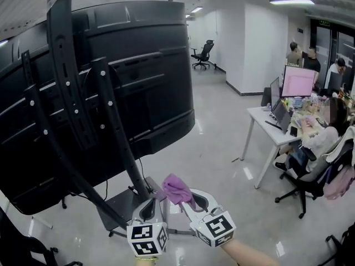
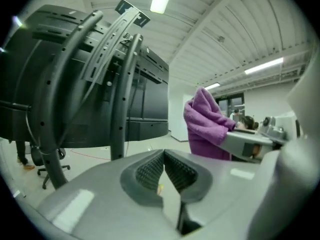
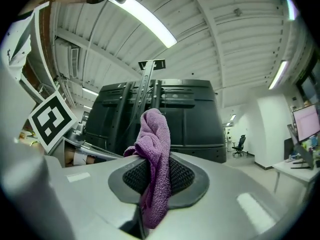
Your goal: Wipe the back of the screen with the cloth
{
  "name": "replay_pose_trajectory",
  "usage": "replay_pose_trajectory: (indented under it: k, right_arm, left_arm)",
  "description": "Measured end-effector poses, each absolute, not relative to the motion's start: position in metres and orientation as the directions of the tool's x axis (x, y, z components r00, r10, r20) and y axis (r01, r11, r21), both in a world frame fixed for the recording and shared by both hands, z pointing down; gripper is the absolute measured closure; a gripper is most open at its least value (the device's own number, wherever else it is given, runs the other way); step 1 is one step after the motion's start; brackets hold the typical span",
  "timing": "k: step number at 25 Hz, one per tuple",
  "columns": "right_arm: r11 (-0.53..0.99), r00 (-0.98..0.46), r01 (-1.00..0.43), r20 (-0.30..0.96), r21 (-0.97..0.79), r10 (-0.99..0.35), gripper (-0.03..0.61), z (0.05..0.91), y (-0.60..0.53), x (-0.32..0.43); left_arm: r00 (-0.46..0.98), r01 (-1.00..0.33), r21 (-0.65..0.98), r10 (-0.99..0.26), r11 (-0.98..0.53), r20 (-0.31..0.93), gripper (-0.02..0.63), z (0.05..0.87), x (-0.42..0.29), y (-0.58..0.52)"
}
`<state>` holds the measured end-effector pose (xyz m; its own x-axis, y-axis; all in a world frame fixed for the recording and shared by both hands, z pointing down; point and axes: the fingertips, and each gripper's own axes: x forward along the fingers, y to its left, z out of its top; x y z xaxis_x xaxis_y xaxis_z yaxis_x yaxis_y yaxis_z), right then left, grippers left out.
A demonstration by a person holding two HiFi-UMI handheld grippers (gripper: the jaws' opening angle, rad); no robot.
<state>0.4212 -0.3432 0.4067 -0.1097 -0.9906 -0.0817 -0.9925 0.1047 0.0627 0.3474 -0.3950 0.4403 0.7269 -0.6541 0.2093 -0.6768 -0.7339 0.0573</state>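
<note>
Cloth (image 3: 156, 149): purple terry. Judged soft, light and limp. Bunched above the pads, tail drooping below.
Right gripper (image 3: 152, 181): clamped on the cloth mid-fold.
Left gripper (image 2: 163, 170): jaws together, nothing between them. Just beside the right one.
Screen (image 1: 138, 76): back panel ahead and above, clear of the cloth.
Containers: none seen.

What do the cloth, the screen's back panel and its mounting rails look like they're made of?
The cloth is purple with a fuzzy looped pile, so it is likely microfibre or terry. The back of the screen is black with moulded ribs and a dull sheen; it is probably plastic, possibly painted metal. The mounting rails are dark flat bars with rows of holes, apparently painted steel.
</note>
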Motion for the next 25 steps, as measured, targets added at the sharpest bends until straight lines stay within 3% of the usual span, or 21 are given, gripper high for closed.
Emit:
replay_pose_trajectory:
  k: [5,10,17,25]
  right_arm:
    - [0.015,-0.022,-0.998,-0.104,0.064,-0.994,0.518,0.410,-0.336,0.494]
    - [0.031,-0.052,-0.984,-0.113,0.173,-0.992,0.518,0.402,-0.367,0.546]
    - [0.073,-0.132,-0.952,-0.184,0.297,-0.974,0.517,0.310,-0.454,0.612]
    - [0.084,-0.253,-0.867,-0.288,0.492,-0.923,0.518,0.180,-0.549,0.648]
  left_arm:
    - [0.774,-0.622,0.077,-0.596,-0.779,0.216,0.606,0.440,0.421,-0.398]
    - [0.772,-0.629,0.076,-0.609,-0.774,0.182,0.606,0.424,0.488,-0.437]
    - [0.737,-0.672,0.036,-0.662,-0.740,0.136,0.606,0.359,0.548,-0.514]
    - [0.618,-0.785,0.008,-0.783,-0.619,0.072,0.606,0.292,0.551,-0.601]
